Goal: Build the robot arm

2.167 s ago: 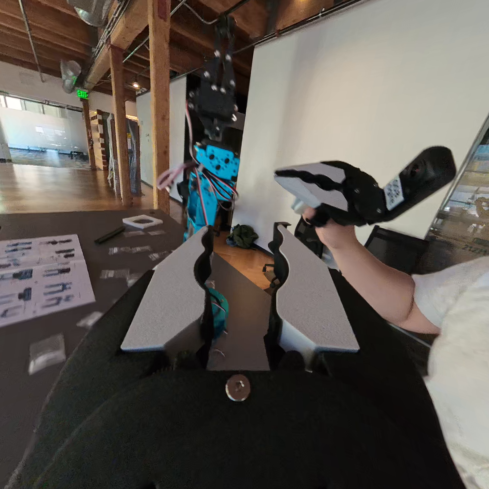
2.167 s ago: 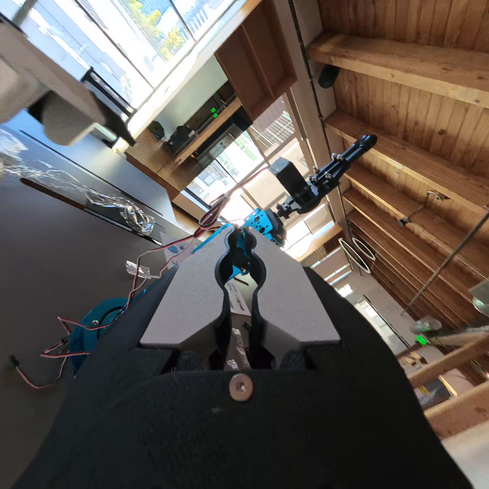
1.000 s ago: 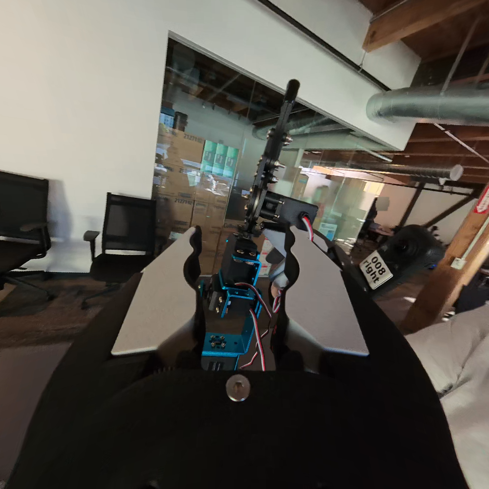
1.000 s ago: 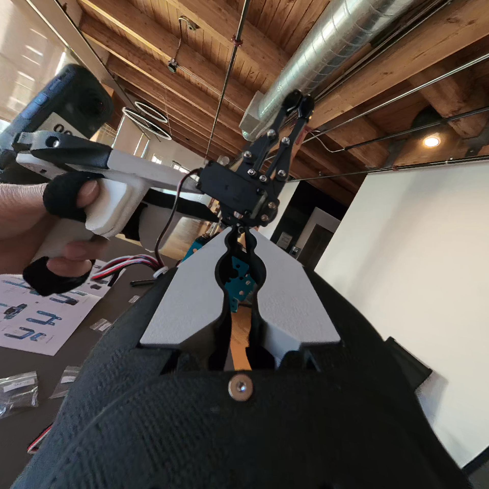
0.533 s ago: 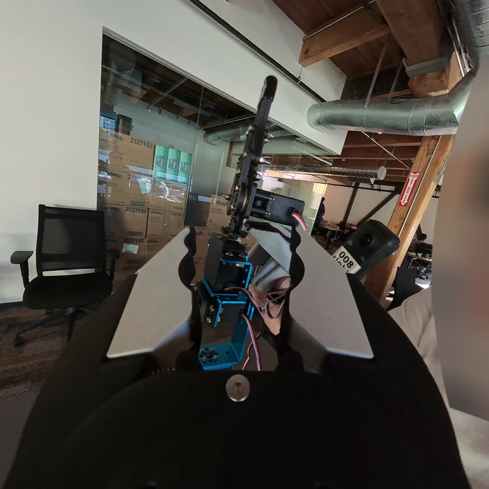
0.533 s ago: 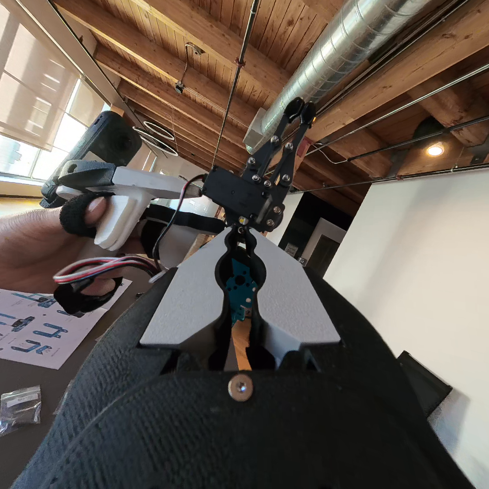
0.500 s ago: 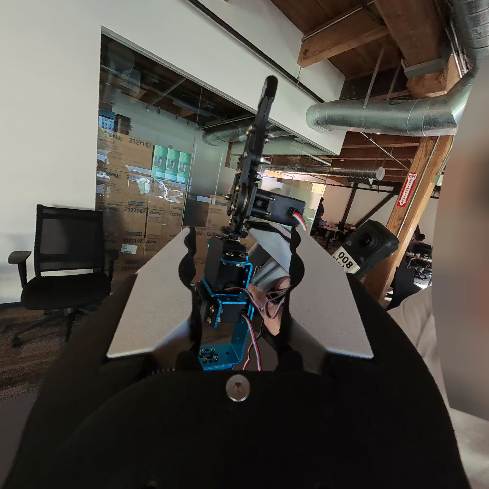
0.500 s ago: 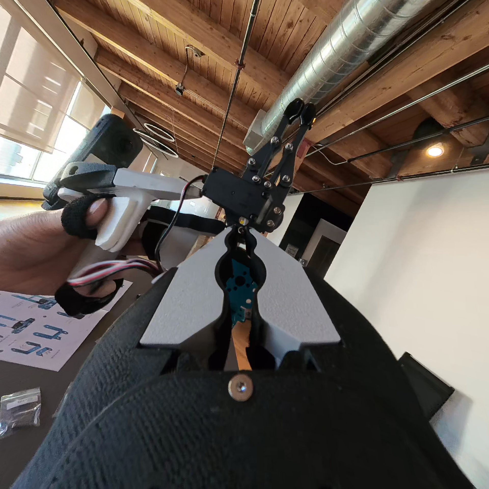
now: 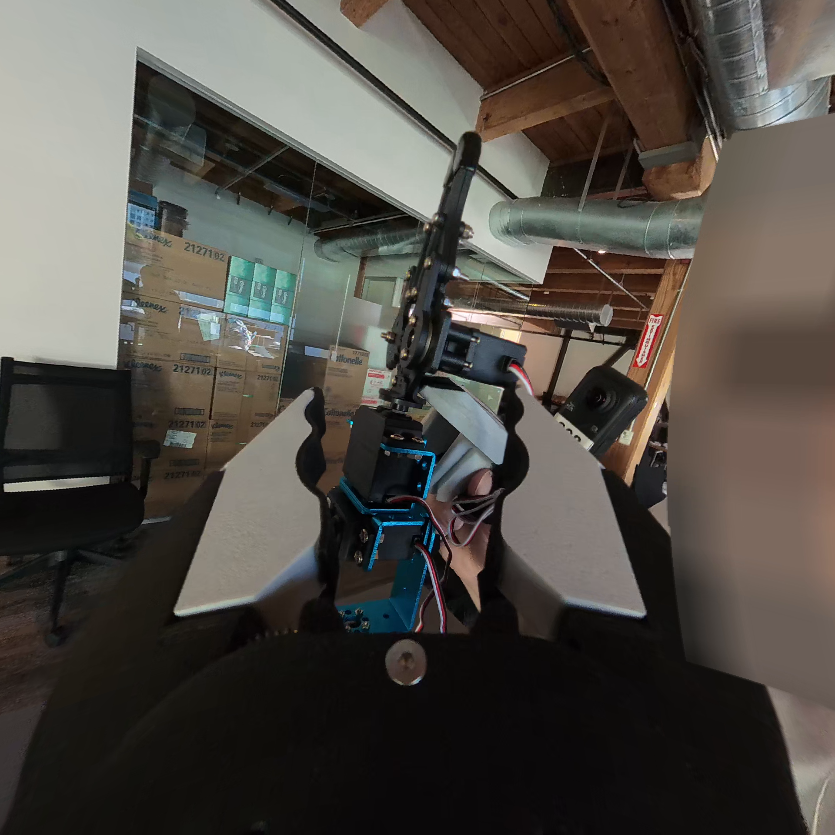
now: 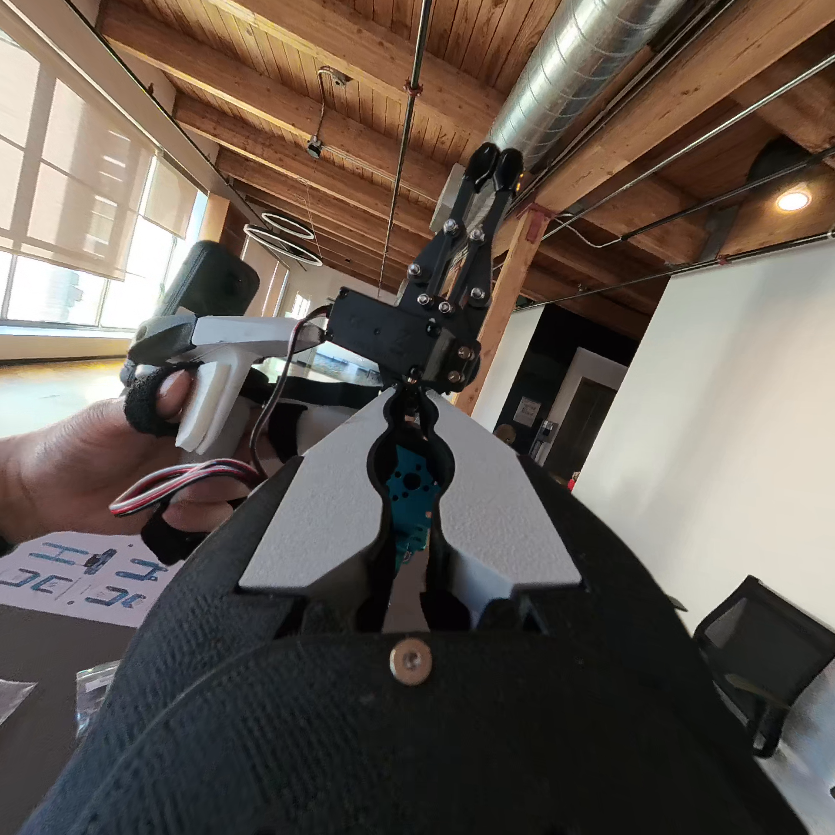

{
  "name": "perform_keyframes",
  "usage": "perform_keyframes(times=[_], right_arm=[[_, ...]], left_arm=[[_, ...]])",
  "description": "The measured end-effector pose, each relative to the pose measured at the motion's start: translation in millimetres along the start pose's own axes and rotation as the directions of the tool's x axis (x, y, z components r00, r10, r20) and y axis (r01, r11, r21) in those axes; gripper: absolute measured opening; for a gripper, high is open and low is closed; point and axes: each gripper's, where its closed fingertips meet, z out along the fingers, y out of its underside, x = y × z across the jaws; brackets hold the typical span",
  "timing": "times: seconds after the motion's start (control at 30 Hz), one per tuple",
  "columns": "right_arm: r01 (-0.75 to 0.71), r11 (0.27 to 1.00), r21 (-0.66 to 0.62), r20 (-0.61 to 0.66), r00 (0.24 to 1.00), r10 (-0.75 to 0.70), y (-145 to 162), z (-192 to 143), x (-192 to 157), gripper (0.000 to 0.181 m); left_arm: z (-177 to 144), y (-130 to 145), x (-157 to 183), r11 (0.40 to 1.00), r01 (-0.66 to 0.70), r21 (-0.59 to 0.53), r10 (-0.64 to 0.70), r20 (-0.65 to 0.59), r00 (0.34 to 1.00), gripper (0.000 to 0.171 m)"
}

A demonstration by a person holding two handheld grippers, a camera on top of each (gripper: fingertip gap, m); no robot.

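A small robot arm of blue brackets (image 9: 397,510) and black servos, topped by a shut black claw (image 9: 452,226), is held up in the air. My left gripper (image 9: 413,397) is open, its jaws spread either side of the arm's middle servo block; the left pad looks close to the servo. My right gripper (image 10: 410,400) is shut on the narrow joint just under the claw servo (image 10: 393,334), with a blue bracket (image 10: 409,492) in the hollow between its fingers. The arm's red, white and black wires (image 10: 180,479) run across the hand that holds the left gripper (image 10: 226,334).
Below lies a dark table (image 10: 45,655) with a printed sheet (image 10: 68,583) and small plastic bags (image 10: 90,687). A black chair (image 9: 58,452) and stacked cardboard boxes (image 9: 180,361) behind glass are at the left. A wooden post (image 9: 650,384) stands at the right. The tips of both grippers are at nearly the same place.
Both grippers have swung round and tilted up. The left gripper has come around the robot arm's middle, and the right has stayed shut under the claw. In the last half second little moves.
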Motion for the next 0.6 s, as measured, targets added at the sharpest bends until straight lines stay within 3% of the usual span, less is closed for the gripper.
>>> perform_keyframes(times=[0.6], right_arm=[[-0.117,0.992,-0.038,0.014,0.993,0.118,1.1,-0.3,1.4,0.004]], left_arm=[[2.7,1.2,3.0,1.0,0.031,0.002,-0.031,-0.035,0.999,0.074]])
